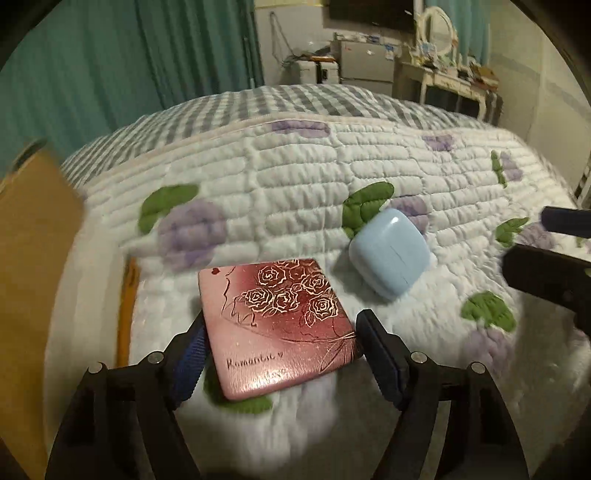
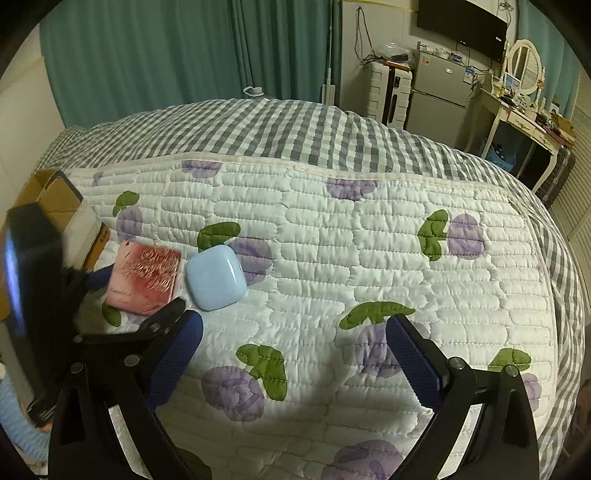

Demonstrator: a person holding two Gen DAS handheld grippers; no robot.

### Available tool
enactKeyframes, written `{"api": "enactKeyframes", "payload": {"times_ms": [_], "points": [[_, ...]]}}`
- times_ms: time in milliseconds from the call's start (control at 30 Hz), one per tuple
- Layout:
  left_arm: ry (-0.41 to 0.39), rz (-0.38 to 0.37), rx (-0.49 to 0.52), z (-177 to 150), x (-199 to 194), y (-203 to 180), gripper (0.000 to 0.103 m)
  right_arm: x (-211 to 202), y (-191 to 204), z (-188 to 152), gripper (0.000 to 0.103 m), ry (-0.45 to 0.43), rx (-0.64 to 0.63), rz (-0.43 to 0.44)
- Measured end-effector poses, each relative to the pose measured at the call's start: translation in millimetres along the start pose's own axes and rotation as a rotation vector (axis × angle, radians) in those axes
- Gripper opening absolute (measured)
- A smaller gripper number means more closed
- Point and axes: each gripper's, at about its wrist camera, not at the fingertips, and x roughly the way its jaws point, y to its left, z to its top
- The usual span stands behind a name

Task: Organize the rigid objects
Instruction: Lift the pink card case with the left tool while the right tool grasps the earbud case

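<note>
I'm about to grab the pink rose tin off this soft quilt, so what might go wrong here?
1. The pink tin lies flat on the puffy quilt; the left gripper straddles it with its right finger apparently clear, so it may slip.
2. The blue case sits close beside it and could get nudged.

Bed surface, counted across both wrist views.

Small rigid items lying on the quilt (image 2: 369, 258): two. One pink square case (image 1: 280, 325) printed with roses; one pale blue rounded case (image 1: 389, 253).

Cardboard boxes: one, brown cardboard box (image 2: 55, 195) at the left edge of the bed.

Bed covers: two layers, one floral quilt and one grey-and-white checked sheet (image 2: 288, 125) beneath it.

Grippers: two, left gripper (image 1: 284, 343) and right gripper (image 2: 295, 350), each with two blue-padded fingers.

Far wall: one dark screen (image 2: 461, 18), one small fridge (image 2: 439, 92), one white dressing table (image 2: 517, 114) with one oval mirror (image 2: 524, 62).

Curtains: teal, panel count unclear.
</note>
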Motion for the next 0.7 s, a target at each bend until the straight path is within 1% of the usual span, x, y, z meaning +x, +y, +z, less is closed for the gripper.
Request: {"api": "enactKeyframes", "payload": {"times_ms": [67, 100, 133, 167, 233, 267, 333, 400, 467, 533, 567, 633, 700], "points": [[-0.016, 0.009, -0.058, -5.4, -12.6, 5.9, 0.069, 0.4, 2.7, 1.6, 0.100, -0.004, -0.011, 0.021], [-0.020, 0.001, -0.096, -7.4, -18.8, 8.4, 0.045, 1.1, 5.2, 3.5, 0.100, -0.011, -0.026, 0.042], [-0.020, -0.002, -0.122, -8.7, -22.9, 8.9, 0.034, 1.8, 7.4, 5.0, 0.100, -0.014, -0.036, 0.054], [-0.024, 0.006, -0.131, -9.1, -25.4, 8.2, 0.034, 3.8, 10.8, 7.5, 0.099, -0.017, -0.054, 0.081], [-0.006, 0.018, -0.092, -8.7, -21.3, 2.9, 0.034, 8.1, 17.0, 11.0, 0.098, -0.018, -0.089, 0.117], [0.009, 0.025, -0.096, -10.0, -17.3, 4.0, 0.034, 12.8, 21.3, 12.9, 0.097, -0.007, -0.113, 0.128], [0.035, 0.003, -0.139, -14.1, -10.7, 11.8, 0.034, 19.8, 26.7, 14.0, 0.097, 0.006, -0.139, 0.127], [0.026, -0.024, -0.160, -15.9, -10.5, 16.6, 0.034, 27.5, 29.2, 15.9, 0.094, 0.019, -0.151, 0.132], [0.018, -0.034, -0.158, -15.6, -12.7, 16.4, 0.033, 36.2, 29.7, 18.4, 0.092, 0.033, -0.147, 0.135], [0.011, -0.050, -0.159, -15.2, -15.6, 16.7, 0.025, 46.5, 31.0, 21.9, 0.085, 0.053, -0.145, 0.145], [0.004, -0.058, -0.161, -15.4, -18.0, 16.5, 0.023, 51.8, 32.6, 23.4, 0.083, 0.063, -0.150, 0.149], [-0.008, -0.062, -0.153, -15.8, -22.1, 16.3, 0.020, 62.3, 37.7, 25.3, 0.082, 0.086, -0.168, 0.154], [-0.020, -0.066, -0.156, -14.9, -25.5, 15.4, 0.019, 72.4, 45.3, 25.6, 0.082, 0.108, -0.194, 0.154]]}}
